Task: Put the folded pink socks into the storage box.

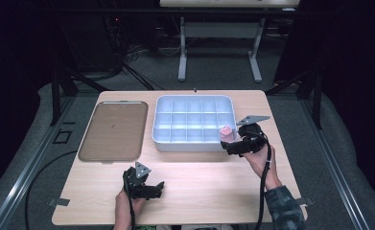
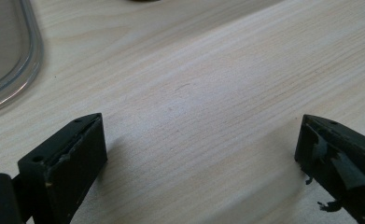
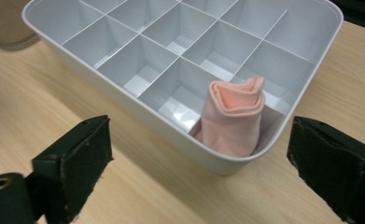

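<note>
In the organizer's [image 3: 124, 95] corner compartment, pink roll [image 3: 234, 116] beyond open right gripper [image 3: 199, 168]

No text, label, brand, number or sign can be read anywhere, neither on the white divided box [image 1: 193, 120], on the brown tray [image 1: 112, 130] to its left, on the bench [image 1: 199, 177], nor on the pink roll [image 3: 234, 116].

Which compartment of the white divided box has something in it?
The near right corner compartment of the white box, closest to the right gripper: a rolled pink cloth stands in it; the others look empty.
</note>
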`<state>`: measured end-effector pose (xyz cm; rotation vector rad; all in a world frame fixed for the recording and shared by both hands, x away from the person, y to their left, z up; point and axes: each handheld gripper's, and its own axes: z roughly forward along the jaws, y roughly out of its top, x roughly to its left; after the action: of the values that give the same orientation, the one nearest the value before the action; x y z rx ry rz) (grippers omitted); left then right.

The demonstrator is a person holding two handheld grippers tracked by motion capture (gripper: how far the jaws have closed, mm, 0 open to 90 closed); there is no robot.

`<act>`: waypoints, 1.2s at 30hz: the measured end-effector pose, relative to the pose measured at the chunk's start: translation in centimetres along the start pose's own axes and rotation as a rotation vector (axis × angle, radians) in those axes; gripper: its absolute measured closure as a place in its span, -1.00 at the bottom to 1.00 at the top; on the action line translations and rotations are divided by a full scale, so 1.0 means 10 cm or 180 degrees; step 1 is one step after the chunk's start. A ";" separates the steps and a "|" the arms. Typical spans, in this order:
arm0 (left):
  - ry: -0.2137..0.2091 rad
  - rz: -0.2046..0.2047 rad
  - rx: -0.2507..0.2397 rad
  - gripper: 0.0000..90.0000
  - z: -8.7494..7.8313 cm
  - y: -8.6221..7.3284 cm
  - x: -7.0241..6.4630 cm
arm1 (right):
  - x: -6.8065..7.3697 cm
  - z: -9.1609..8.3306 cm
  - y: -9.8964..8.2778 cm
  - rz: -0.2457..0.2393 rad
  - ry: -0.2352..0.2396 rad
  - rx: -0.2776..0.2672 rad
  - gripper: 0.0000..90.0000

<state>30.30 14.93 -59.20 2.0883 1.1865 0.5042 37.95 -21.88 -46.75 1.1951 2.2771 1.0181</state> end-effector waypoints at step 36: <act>0.0000 0.0001 0.0001 -0.95 0.00 0.00 0.00 | 0.22 0.20 -1.33 0.0320 -0.0025 0.0101 -1.00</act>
<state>30.30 14.93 -59.20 2.0889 1.1862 0.5042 30.54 -24.26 -57.94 1.3363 2.2547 1.0145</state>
